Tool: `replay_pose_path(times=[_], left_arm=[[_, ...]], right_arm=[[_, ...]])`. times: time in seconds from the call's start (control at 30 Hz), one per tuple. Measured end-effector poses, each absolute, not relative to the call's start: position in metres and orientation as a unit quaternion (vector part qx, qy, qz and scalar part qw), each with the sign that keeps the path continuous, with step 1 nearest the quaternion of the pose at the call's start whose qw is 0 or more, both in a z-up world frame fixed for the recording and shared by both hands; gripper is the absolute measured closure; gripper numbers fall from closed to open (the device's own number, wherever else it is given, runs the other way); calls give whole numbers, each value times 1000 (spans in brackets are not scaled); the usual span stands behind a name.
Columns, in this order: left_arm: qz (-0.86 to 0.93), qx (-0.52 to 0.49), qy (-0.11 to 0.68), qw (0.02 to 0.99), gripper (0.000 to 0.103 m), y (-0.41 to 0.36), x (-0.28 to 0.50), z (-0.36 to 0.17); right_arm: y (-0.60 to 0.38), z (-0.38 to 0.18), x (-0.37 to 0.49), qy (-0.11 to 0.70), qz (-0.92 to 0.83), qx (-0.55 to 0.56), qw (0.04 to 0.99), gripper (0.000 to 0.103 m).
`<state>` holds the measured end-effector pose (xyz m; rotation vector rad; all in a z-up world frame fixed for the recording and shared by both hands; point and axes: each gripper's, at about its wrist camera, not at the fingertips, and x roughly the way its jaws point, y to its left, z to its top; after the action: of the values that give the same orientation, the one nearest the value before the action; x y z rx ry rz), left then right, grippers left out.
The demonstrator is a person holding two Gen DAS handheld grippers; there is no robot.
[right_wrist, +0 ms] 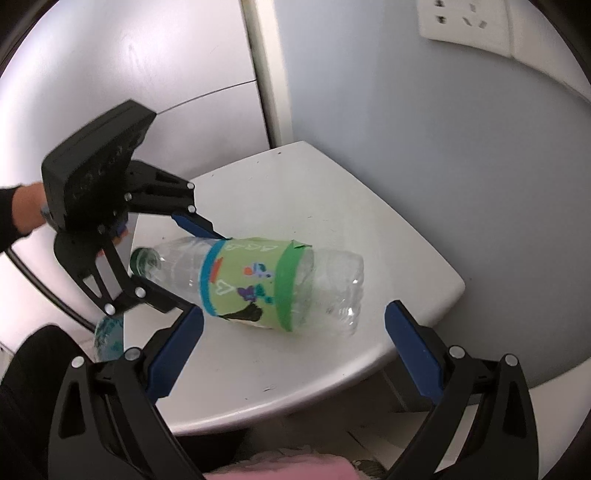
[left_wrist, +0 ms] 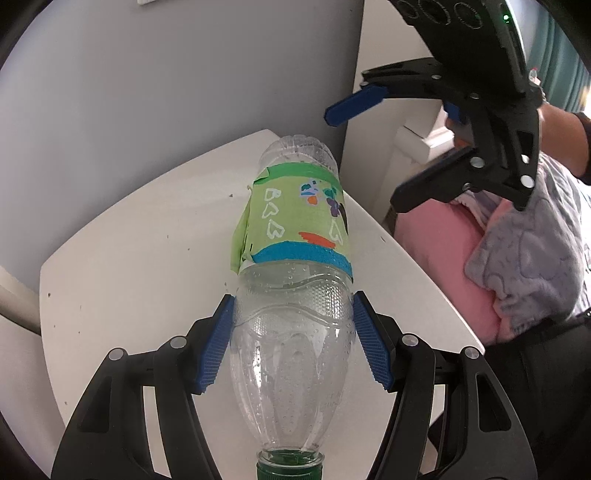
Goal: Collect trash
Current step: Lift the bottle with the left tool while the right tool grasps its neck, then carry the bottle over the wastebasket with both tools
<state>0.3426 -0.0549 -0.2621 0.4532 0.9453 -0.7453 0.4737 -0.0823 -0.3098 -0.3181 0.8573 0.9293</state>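
While the clear plastic bottle (left_wrist: 291, 295) lies on its side on the white table (left_wrist: 129, 258), the left gripper (left_wrist: 293, 343) has its blue pads (left_wrist: 218, 347) pressed against the shoulder on both sides, tongs closed on it. In the left wrist view the long axis runs straight up the frame: green cap (left_wrist: 290, 467) at the bottom centre, ribbed base toward the upper middle by the grey wall (left_wrist: 166, 92). A green hand-drawn label (left_wrist: 295, 221) wraps the middle.

Over in the right wrist view, the same bottle (right_wrist: 258, 284) lies across the frame, cap (right_wrist: 142, 260) to the left, base to the right. The left gripper (right_wrist: 199, 269) comes in from the left of that frame. The right gripper (right_wrist: 295, 336) hangs with its tongs wide apart, nothing between them, low in the frame near the table's rounded front edge (right_wrist: 369, 369).

Bare tabletop surrounds the bottle; the wall hugs the far side. Only the left view shows the pink cushion (left_wrist: 443, 266) and grey blanket (left_wrist: 528, 251) at right, beyond the table edge. Only the right view shows the wall socket (right_wrist: 465, 26) at upper right and a second bottle (right_wrist: 109, 338) low left, partly hidden.
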Motion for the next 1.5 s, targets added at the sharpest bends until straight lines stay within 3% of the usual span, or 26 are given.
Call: replay_pose_path(times=[1.1,1.23,1.5], left_arm=[[-401,216,463,761,41,-36,314,-260],[-403,218,463,759,41,-35,314,-259],[-395,216,458,766,42,-34,312,-257]], right_arm=[[-4,-345,448,375,560,-379,634,7],[2,-349,448,371,562,-396,624,14],[8,-346,448,381,561,-416,606,19]])
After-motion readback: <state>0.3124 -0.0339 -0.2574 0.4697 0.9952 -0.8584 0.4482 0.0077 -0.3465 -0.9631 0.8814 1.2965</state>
